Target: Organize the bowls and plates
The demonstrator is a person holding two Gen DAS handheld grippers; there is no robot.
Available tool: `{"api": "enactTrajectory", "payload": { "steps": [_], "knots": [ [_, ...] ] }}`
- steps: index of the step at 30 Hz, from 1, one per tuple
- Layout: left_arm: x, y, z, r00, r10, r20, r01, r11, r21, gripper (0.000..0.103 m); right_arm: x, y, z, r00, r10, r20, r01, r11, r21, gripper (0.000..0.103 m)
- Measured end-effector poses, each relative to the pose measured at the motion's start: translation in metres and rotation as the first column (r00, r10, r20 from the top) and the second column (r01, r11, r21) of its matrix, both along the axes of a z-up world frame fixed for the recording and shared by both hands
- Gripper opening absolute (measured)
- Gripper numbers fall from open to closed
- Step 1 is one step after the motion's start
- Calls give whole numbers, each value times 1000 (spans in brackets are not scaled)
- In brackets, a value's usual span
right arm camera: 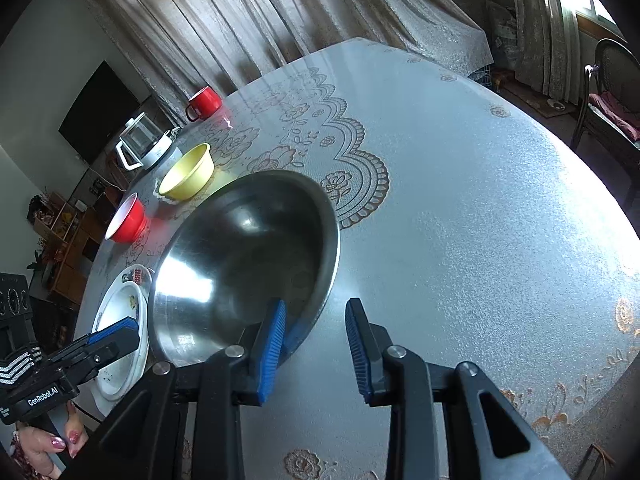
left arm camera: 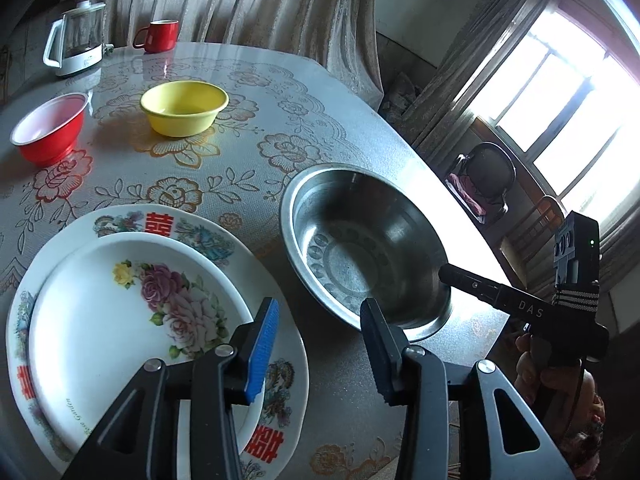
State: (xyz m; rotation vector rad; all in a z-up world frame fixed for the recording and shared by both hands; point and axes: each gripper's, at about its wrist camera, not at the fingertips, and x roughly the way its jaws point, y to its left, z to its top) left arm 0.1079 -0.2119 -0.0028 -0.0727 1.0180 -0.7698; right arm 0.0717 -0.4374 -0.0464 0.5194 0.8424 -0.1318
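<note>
Jaws of left gripper [left arm camera: 318,344] parted, empty, above two stacked plates: small white rose-patterned plate [left arm camera: 120,312] on larger white plate with red characters [left arm camera: 160,224]. Jaws of right gripper [right arm camera: 316,344] parted astride near rim of shiny round steel basin [right arm camera: 244,256], pads not pressing. Basin sits just beside plates on floral-covered counter [right arm camera: 460,184]. Yellow plastic bowl [left arm camera: 184,108], red bowl with white inside [left arm camera: 50,128] farther back.
</note>
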Motion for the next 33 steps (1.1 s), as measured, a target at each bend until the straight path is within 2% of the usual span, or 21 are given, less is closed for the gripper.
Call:
{"api": "enactTrajectory", "payload": {
  "steps": [4,11,18,26,29,33],
  "knots": [
    [3,11,4,999,25,20,-25,1000,-4,49,-5,2,3,1000,-13,9,13,1000,-20,32],
    [9,32,11,996,75,45,-75,997,4,81,-18,9,20,996,-72,49,77,991,-105,32],
    [19,59,12,990,136,43,-136,991,0,86,-19,30,39,996,-33,84,43,991,-124,32],
    [35,94,18,978,202,53,-203,979,12,92,5,73,46,994,82,74,-71,987,-143,32],
    [45,104,25,969,230,87,-234,971,47,100,19,87,51,990,122,64,-111,982,-154,32],
    [54,111,33,952,258,166,-278,954,112,100,41,106,63,986,162,36,-151,965,-213,37]
  ]
}}
